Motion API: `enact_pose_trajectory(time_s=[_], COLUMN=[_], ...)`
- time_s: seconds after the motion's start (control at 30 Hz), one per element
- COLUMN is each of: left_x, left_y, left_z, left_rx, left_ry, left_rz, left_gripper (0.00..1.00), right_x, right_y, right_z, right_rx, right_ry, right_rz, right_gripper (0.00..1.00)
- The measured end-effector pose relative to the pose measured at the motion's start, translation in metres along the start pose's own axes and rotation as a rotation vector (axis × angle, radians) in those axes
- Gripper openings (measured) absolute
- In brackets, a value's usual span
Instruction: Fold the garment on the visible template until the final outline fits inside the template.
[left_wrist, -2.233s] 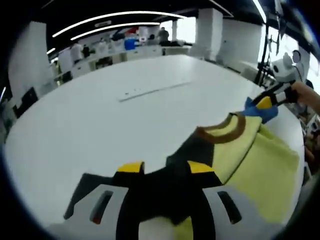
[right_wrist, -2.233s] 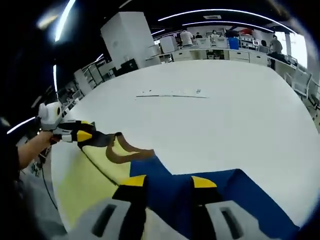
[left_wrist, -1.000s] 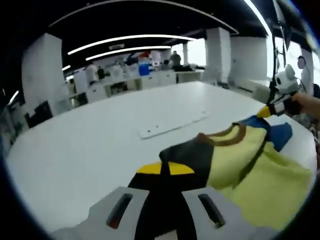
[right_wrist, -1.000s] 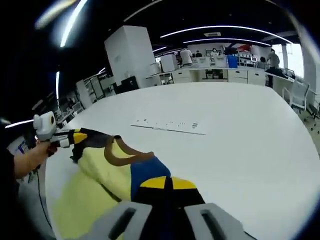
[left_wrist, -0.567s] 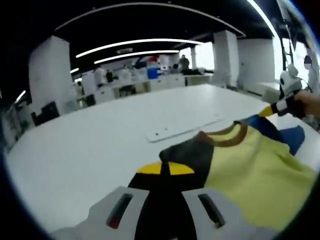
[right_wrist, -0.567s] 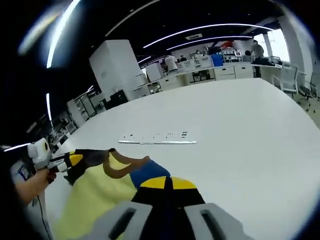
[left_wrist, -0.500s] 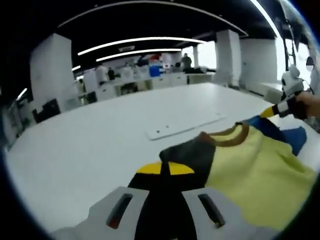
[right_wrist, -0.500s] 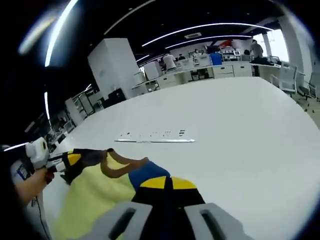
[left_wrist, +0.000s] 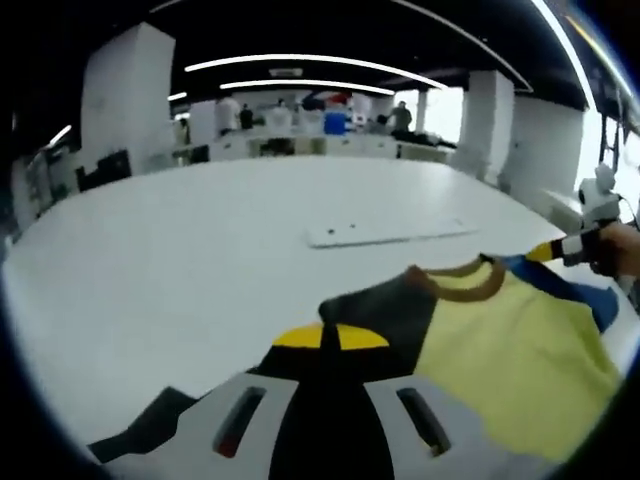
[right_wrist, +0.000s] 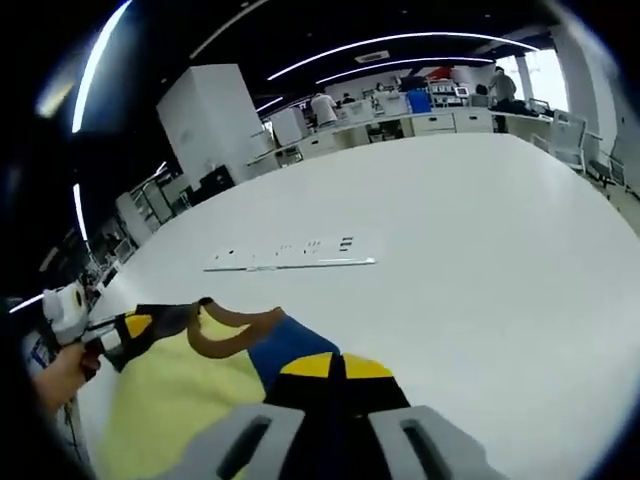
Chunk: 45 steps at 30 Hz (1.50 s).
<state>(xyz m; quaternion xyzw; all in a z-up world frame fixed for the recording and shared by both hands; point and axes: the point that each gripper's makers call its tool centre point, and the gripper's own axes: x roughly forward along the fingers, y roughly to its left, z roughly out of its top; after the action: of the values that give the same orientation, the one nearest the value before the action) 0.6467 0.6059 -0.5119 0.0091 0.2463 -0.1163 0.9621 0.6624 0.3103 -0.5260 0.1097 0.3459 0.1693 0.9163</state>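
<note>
You hold the shirt by its two shoulders, stretched between your hands just above the white worktop. Your left claw is pressed together on the dark sleeve side, and your right claw is pinched shut on the blue sleeve side, with the brown collar sagging between them. In the left gripper view your right claw shows far off at the right edge, so the yellow body is spread wide and fairly taut. The flat white strip lying further out on the worktop may be part of the template, though I cannot tell its full outline. To do this step well, keep both grips firm and level, hold even tension so the collar stays centred, and lay the cloth down smoothly without letting one shoulder lead or bunch.
</note>
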Motion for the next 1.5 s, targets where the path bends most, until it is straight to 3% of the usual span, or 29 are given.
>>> enact_pose_trajectory(time_s=[0.33,0.4,0.5,0.63,0.87,0.97,1.17,1.5], left_x=[0.001,0.000,-0.005,-0.013,-0.026,-0.035,-0.054,-0.088], left_y=[0.008,0.010,0.012,0.012,0.001,-0.006,-0.016,-0.028], left_z=[-0.008,-0.008,-0.006,0.004,0.020,0.026,0.038,0.036], left_rx=[0.081,0.075,0.050,0.033,0.045,0.109,0.165,0.108], left_ry=[0.029,0.033,0.033,0.009,-0.034,-0.040,-0.072,-0.078], left_rz=[0.040,0.049,0.053,0.048,0.001,-0.016,-0.053,-0.122], left_gripper=[0.01,0.05,0.20,0.38,0.59,0.69,0.82,0.97], right_x=[0.003,0.003,0.001,-0.005,-0.029,-0.040,-0.069,-0.110], right_y=[-0.001,-0.001,-0.005,-0.007,-0.002,-0.001,-0.002,-0.012], right_z=[-0.004,-0.004,-0.001,0.006,0.018,0.015,0.009,-0.015], right_rx=[0.025,0.045,0.061,0.074,0.038,0.011,-0.014,-0.014], right_ry=[0.003,0.005,-0.001,-0.020,-0.031,-0.007,0.030,0.084], right_rz=[-0.004,-0.008,-0.019,-0.038,-0.051,-0.055,-0.071,-0.100], right_gripper=[0.00,0.00,0.01,0.20,0.46,0.56,0.64,0.68])
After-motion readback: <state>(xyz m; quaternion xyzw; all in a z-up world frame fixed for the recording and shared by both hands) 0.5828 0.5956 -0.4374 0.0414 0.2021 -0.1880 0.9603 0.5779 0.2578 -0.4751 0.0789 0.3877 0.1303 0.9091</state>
